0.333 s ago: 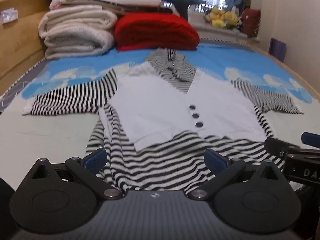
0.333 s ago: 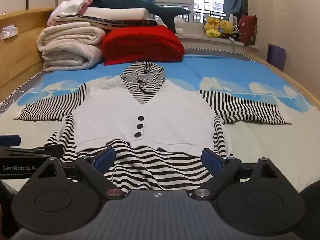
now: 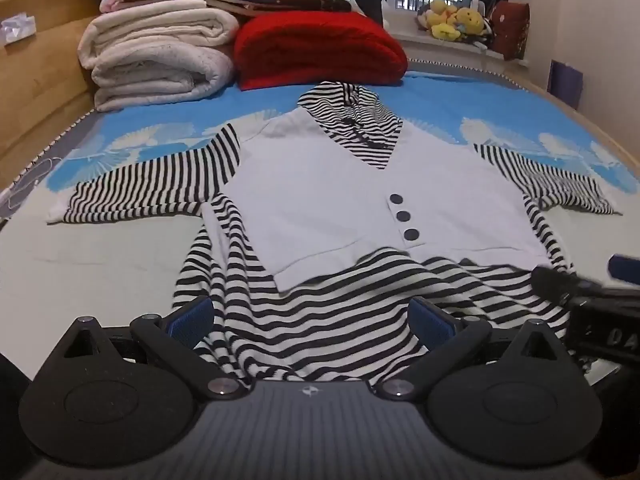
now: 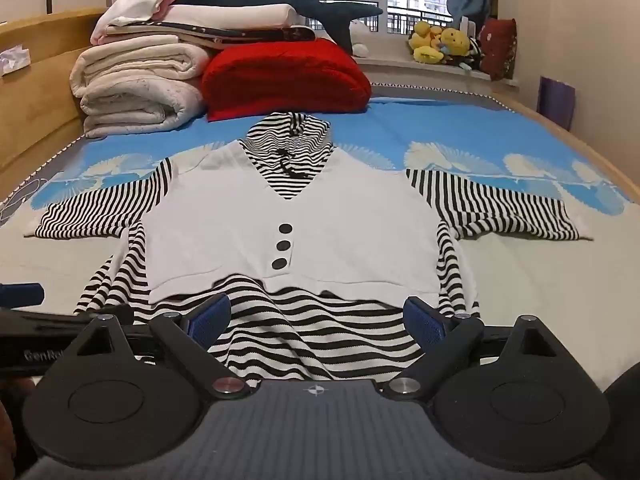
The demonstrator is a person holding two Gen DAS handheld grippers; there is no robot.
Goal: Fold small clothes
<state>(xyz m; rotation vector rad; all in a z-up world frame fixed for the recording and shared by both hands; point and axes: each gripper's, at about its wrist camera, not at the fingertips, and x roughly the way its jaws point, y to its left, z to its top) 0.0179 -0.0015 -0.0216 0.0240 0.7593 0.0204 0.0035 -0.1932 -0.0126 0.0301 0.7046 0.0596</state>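
Garment: a small striped top [image 3: 360, 208] with a white vest-like front panel, three dark buttons [image 3: 403, 216] and a striped hood [image 3: 352, 120], lying face up and spread flat on the bed [image 3: 80, 272]; both sleeves extend sideways.
Hem: the black-and-white striped lower edge [image 4: 316, 344] lies rumpled nearest the cameras, rising in soft folds between the fingers of each gripper.
Left gripper [image 3: 312, 318]: jaws wide apart, blue pads [image 3: 192, 316] on either side of the left half of the hem; whether the pads touch the cloth cannot be told.
Right gripper [image 4: 316, 318]: jaws wide apart over the right half of the hem, nothing clamped between the blue pads [image 4: 424, 320]; seen from the left wrist view it sits just beside the garment's right lower corner [image 3: 592, 292].
Bed cover: blue with white fan patterns [image 4: 480, 148] at the far end, pale at the near end.
Background: folded white quilts [image 4: 136, 92] and a red blanket [image 4: 284, 76] stacked beyond the hood; plush toys [image 4: 440, 44] on the window ledge.
Surround: wooden bed frame [image 3: 36, 92] along the left.
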